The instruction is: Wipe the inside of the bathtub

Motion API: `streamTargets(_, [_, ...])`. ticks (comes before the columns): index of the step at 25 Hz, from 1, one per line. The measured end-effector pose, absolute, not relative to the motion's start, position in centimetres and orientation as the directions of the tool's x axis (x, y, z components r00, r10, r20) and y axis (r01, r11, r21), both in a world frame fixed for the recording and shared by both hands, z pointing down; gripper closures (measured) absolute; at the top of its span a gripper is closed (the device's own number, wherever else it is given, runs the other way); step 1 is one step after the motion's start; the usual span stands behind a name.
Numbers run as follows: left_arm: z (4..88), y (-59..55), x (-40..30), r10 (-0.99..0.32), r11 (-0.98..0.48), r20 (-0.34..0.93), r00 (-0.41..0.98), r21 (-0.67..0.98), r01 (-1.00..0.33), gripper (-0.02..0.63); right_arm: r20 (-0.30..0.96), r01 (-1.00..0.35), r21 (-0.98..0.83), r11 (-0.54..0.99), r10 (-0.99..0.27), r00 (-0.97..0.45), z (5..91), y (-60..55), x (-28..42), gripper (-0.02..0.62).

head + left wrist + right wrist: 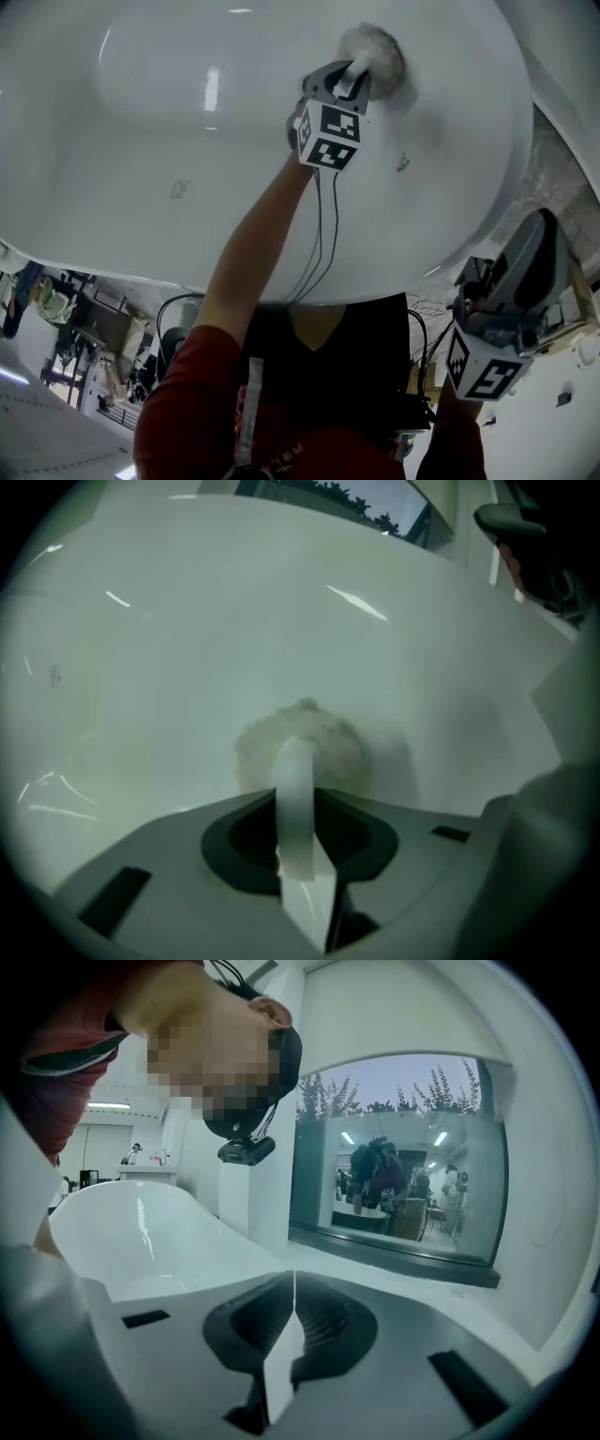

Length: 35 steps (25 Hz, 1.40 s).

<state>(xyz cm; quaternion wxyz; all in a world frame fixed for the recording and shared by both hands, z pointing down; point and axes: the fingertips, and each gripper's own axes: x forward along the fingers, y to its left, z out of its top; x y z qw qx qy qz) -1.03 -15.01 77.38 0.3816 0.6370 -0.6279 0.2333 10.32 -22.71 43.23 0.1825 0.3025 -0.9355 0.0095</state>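
Observation:
The white bathtub (187,187) fills the head view, and I am looking down into its curved inside. My left gripper (362,67) reaches deep into the tub and is shut on a fluffy white cloth (377,49), which is pressed against the tub wall. In the left gripper view the cloth (342,747) bunches just beyond the closed jaws (296,754), flat on the tub surface (187,621). My right gripper (547,232) hangs outside the tub at the lower right, shut and holding nothing. Its own view shows the jaws (293,1283) meeting, with the tub rim (141,1232) to the left.
Grey mottled floor (555,173) shows past the tub's right rim. Cables (323,234) trail from the left gripper along the arm. A large window (403,1176) with people behind the glass faces the right gripper. Small dark marks (401,163) dot the tub surface.

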Motion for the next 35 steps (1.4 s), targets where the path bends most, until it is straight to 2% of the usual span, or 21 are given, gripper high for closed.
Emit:
streamTargets(9, [61.7,-17.8,4.2,-0.717,-0.088,0.669,0.197,0.193,-0.977,0.506,0.254,-0.635,0.102,0.766,-0.637,-0.728,36.7,-21.5,11.0,0.581])
streamTargets(16, [52.6,-16.3,9.5,-0.728,-0.201,0.623,0.287,0.206,-0.958,0.506,0.203,-0.668,0.103,0.737,-0.673,-0.711,31.9,-20.7,12.5,0.581])
streamTargets(22, [52.6,-14.5,12.3,-0.699,-0.242,0.649,0.3,0.181,-0.953,0.506,0.176,-0.681,0.099,0.726,-0.686,-0.706,30.3,-20.2,14.2,0.581])
streamTargets(35, [59.6,-13.8,11.0,-0.666,-0.2,0.702,0.252,0.157,-0.967,0.505,0.134,-0.707,0.083,0.702,-0.711,-0.69,34.5,-19.1,13.4,0.581])
